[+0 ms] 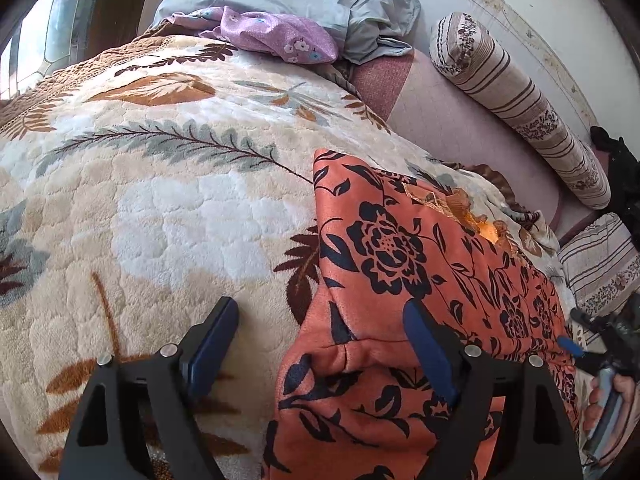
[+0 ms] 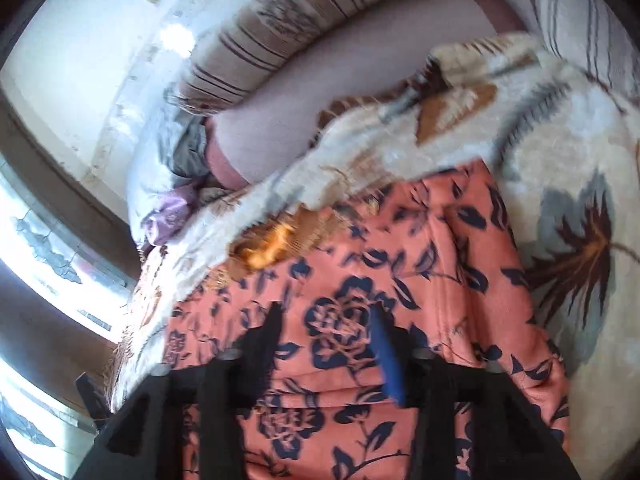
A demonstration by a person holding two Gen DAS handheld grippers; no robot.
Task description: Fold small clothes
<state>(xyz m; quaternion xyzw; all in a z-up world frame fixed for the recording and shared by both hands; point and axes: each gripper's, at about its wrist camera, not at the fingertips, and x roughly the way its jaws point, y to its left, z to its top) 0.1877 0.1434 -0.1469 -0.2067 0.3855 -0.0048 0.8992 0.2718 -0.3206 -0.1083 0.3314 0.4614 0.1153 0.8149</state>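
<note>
The orange floral garment [image 1: 400,280] is lying on the plush leaf-print blanket [image 1: 160,200] on the bed, filling the lower right of the left wrist frame and the lower centre of the right one [image 2: 360,280]. Looks like thin, soft, floppy fabric, so it'll drape and bunch rather than hold a crease (that fuzzy blanket probably grips it a bit too). Left tool [image 1: 324,328] is spread wide, one finger over the cloth and one over the blanket, gripping nothing. Right tool [image 2: 326,332] hovers parted over the cloth, also empty. I'd pinch near a hem or corner, not the middle.
</note>
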